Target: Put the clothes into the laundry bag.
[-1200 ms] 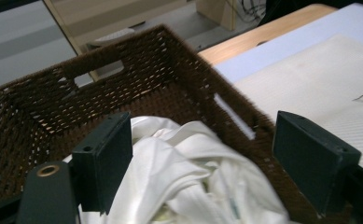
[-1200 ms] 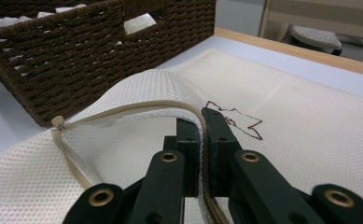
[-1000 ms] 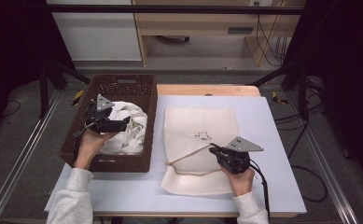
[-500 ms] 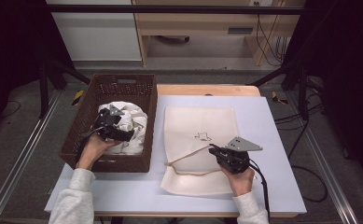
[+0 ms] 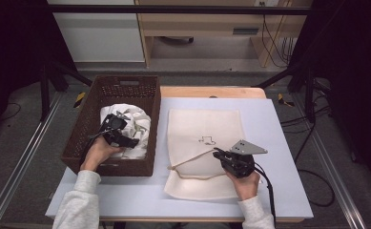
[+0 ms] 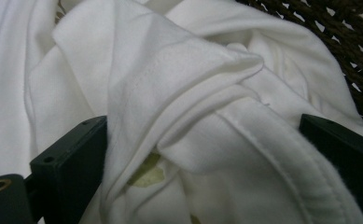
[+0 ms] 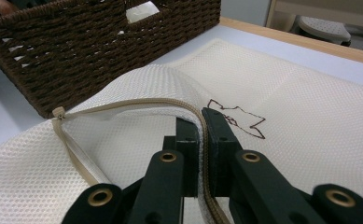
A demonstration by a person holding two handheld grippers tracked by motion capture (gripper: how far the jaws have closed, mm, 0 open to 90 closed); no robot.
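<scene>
Two hand-held grippers are at work. At the left of the high view, the left hand-held gripper (image 5: pixel 126 137) sits in the basket (image 5: pixel 126 86) with its jaws spread wide, having just been opening, astride a fold of the white garment (image 6: pixel 184 93) without pinching it. At lower right, the right hand-held gripper (image 5: pixel 220 153) is clamped on the zipper edge of the mesh bag (image 5: pixel 204 126), lifting it off the surface (image 5: pixel 278 143).
</scene>
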